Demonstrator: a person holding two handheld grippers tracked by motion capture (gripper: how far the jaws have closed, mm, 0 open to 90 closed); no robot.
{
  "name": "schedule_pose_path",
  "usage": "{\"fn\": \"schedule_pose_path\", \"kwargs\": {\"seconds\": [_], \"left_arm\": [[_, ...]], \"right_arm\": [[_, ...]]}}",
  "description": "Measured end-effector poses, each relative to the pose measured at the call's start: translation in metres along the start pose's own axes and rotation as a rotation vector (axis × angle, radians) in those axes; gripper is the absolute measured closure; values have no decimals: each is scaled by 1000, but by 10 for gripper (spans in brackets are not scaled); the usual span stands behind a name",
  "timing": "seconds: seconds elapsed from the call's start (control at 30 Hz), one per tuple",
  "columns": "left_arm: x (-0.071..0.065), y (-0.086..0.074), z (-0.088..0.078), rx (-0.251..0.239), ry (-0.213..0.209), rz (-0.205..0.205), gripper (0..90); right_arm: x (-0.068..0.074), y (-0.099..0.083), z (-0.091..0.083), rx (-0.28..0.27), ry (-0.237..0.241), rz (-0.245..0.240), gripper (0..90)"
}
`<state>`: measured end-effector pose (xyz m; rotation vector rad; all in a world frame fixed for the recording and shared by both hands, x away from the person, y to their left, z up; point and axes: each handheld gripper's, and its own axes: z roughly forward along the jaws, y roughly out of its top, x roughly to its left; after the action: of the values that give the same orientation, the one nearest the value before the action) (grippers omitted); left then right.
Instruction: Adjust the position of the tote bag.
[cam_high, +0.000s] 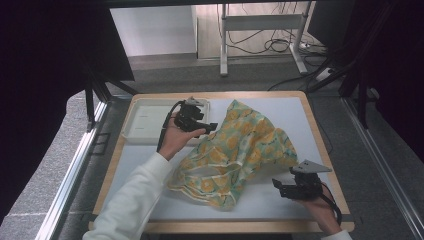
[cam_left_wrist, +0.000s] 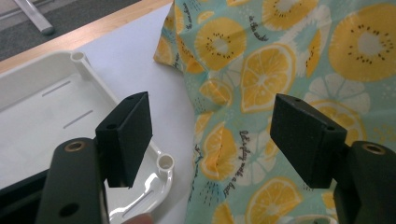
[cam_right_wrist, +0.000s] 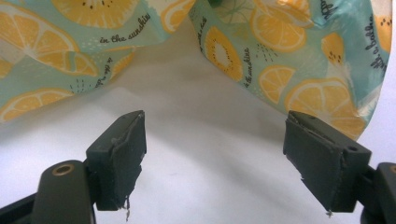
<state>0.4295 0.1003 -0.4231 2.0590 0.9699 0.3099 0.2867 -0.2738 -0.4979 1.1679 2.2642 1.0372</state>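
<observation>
A crumpled cloth bag (cam_high: 240, 150) printed with orange and lemon slices on pale green lies across the middle of the white table. Its cream handles (cam_high: 200, 187) trail toward the near left. My left gripper (cam_high: 207, 127) hovers at the bag's left edge, open, with the cloth (cam_left_wrist: 261, 93) just beyond its pads and nothing between them. My right gripper (cam_high: 280, 187) sits near the table's front right, open, a short way from the bag's near edge (cam_right_wrist: 289, 60), with bare table under its jaws.
A shallow white plastic tray (cam_high: 142, 122) rests at the table's far left, its corner (cam_left_wrist: 161, 163) right under my left gripper. The table has a wooden rim (cam_high: 320, 135). Beyond it stand a desk frame and cables (cam_high: 280, 42) on the floor.
</observation>
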Motion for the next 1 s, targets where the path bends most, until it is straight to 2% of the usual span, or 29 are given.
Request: {"fn": "schedule_pose_path", "kwargs": {"seconds": [0.47, 0.6, 0.77, 0.87, 1.0], "left_arm": [[0, 20, 21, 22, 19, 21, 299], [2, 26, 30, 27, -3, 28, 292], [6, 34, 39, 52, -1, 51, 284], [10, 42, 46, 49, 15, 36, 282], [16, 47, 52, 49, 8, 17, 271]], "right_arm": [[-1, -1, -1, -5, 4, 5, 213], [-2, -1, -1, -3, 2, 5, 214], [-2, -1, 0, -1, 4, 7, 213], [-2, -1, -1, 0, 4, 9, 214], [-2, -1, -1, 0, 2, 4, 213]]}}
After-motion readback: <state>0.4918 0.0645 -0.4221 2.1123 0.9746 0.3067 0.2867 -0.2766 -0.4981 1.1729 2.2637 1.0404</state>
